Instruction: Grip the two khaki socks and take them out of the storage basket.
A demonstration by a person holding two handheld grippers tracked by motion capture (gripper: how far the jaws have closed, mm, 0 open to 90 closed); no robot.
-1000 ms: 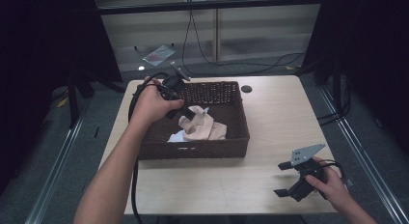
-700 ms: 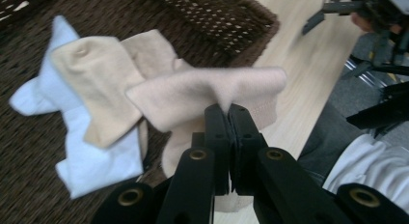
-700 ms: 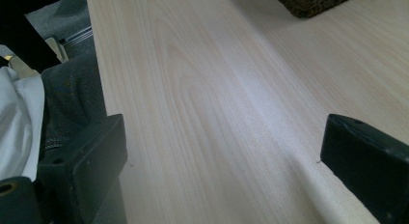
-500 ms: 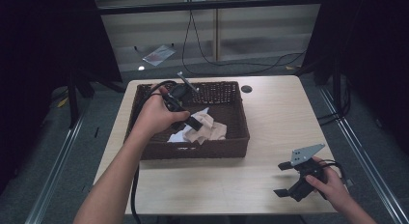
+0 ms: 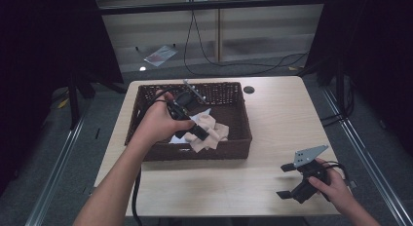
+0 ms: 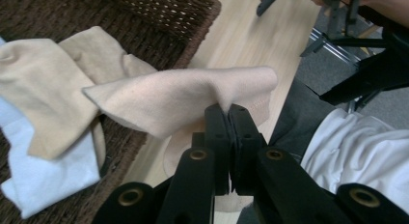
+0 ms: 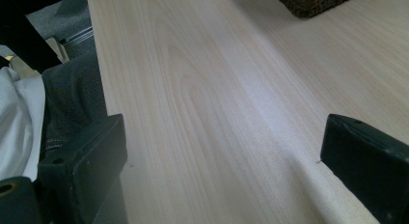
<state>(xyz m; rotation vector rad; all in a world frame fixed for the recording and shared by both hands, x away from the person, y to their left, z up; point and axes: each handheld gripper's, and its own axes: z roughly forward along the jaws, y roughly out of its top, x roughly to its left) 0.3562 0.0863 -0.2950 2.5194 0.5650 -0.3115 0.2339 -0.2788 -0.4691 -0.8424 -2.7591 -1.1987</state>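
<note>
Beige cloth (image 6: 193, 96) is being pinched by the left gripper (image 6: 229, 113) fingers, clear in its own view; the right gripper (image 5: 292, 179) fingers are standing wide over the counter (image 7: 217, 89).

A pale wooden table (image 5: 272, 119) fills the middle of the high view, with a small dark round hole (image 5: 249, 89) near its upper edge. A dark woven basket (image 5: 241, 138) sits directly on it, left of centre. The lower right part of the tabletop is bare wood.
</note>
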